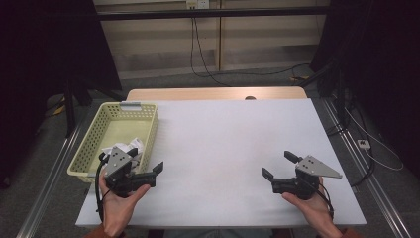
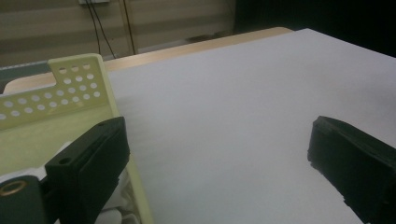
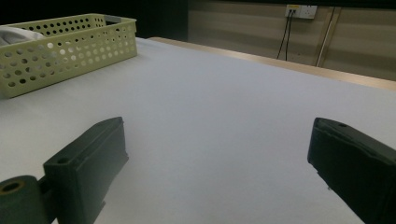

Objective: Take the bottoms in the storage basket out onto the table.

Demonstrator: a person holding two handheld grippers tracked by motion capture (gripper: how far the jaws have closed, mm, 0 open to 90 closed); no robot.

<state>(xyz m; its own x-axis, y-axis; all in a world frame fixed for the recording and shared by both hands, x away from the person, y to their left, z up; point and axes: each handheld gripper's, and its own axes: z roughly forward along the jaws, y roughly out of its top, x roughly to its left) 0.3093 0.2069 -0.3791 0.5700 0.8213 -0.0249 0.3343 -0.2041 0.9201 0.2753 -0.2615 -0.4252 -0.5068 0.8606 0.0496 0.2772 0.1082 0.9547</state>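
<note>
A pale yellow-green perforated basket (image 1: 97, 135) stands at the table's left side, with something white and crumpled (image 1: 131, 146) in its near end. My left gripper (image 1: 146, 159) is open at the basket's near right corner, one jaw over the basket's rim and the other over the white table. In the left gripper view the basket wall (image 2: 70, 88) sits left of the open left gripper (image 2: 217, 158). My right gripper (image 1: 279, 165) is open and empty near the front right of the table. The right gripper view shows the open right gripper (image 3: 217, 158) with the basket (image 3: 70, 46) far off at upper left.
A white sheet (image 1: 233, 144) covers the table, with a wooden strip (image 1: 213, 93) along its far edge. Cables (image 1: 198, 54) run down the back wall to the floor. Dark curtains hang at both sides.
</note>
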